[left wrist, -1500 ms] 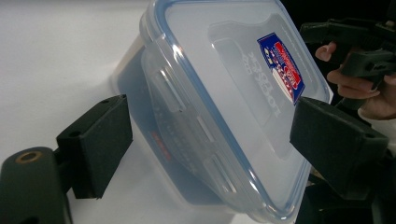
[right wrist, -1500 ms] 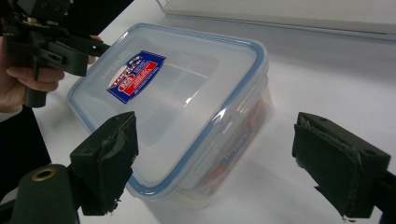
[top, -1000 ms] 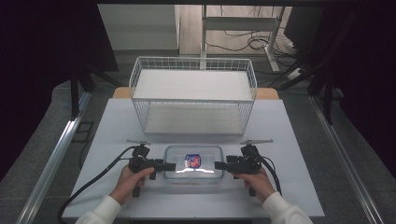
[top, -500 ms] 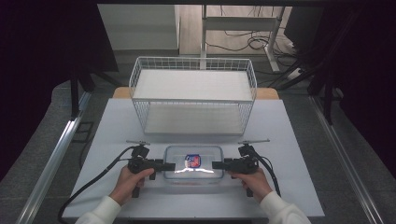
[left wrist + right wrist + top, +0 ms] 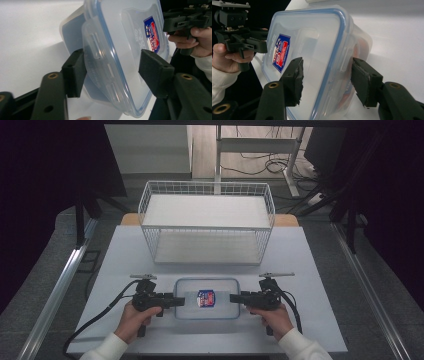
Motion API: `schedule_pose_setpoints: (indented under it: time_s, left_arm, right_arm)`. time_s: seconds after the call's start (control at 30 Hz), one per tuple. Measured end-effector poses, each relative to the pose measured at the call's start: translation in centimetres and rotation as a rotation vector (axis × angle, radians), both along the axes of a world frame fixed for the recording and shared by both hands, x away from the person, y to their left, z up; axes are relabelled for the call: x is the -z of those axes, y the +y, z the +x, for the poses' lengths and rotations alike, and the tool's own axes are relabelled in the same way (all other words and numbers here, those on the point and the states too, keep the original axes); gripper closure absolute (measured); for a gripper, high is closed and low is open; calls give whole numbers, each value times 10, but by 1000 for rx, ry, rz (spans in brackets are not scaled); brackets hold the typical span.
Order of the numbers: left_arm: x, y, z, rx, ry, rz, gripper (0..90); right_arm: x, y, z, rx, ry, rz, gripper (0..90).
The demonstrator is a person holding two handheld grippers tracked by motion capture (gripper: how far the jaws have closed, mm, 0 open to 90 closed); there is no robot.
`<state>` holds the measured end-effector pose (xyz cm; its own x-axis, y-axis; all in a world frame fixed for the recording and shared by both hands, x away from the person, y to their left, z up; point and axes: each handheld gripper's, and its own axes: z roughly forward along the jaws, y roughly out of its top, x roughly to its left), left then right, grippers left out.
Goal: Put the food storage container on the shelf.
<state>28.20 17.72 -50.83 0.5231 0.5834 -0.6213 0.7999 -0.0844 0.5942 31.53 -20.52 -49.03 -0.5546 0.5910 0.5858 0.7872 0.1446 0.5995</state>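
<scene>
Bracketing: the box (image 5: 207, 298), a clear lidded tub with a blue seal, sat at lower centre of the high view on the white table (image 5: 125, 255), between both tools.
Left gripper (image 5: 175, 300): jaws parted around the box's left end; in its own view (image 5: 112, 72) each pad stood beside the latch flap, with contact not clear — I could not tell a firm grip.
Right gripper (image 5: 235, 298): the same at the right end; in its own view (image 5: 327, 82) the jaws were spread either side of the lid rim, close but seemingly not clamped.
Risk: likely a slip — smooth plastic and a hinged flap give the pads little to bite, so one end could drop if the hands lifted unevenly.
Risk two: squeezing the flap might pop a latch and loosen the lid.
High view adds: the wire basket (image 5: 207, 222) at upper centre, well apart from the box, and both hands at the bottom edge.
Gripper views add: the red-and-blue label (image 5: 280, 52) up close, and reddish contents inside at the right end — unseen from above.
</scene>
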Motion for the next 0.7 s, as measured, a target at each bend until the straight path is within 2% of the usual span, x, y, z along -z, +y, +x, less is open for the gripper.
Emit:
schedule_pose_setpoints:
  time_s: [0.27, 0.5, 0.7]
  left_arm:
    - [-7, 1, -10, -8, -39, -1, 474]
    - [-9, 0, -12, -20, -41, 2, 478]
    - [-13, 0, -14, -21, -58, 1, 488]
  right_arm:
    - [-5, -2, -9, 20, -20, 5, 481]
    - [-7, 0, -13, 34, -29, -4, 483]
    - [-10, 0, -14, 40, -37, 0, 483]
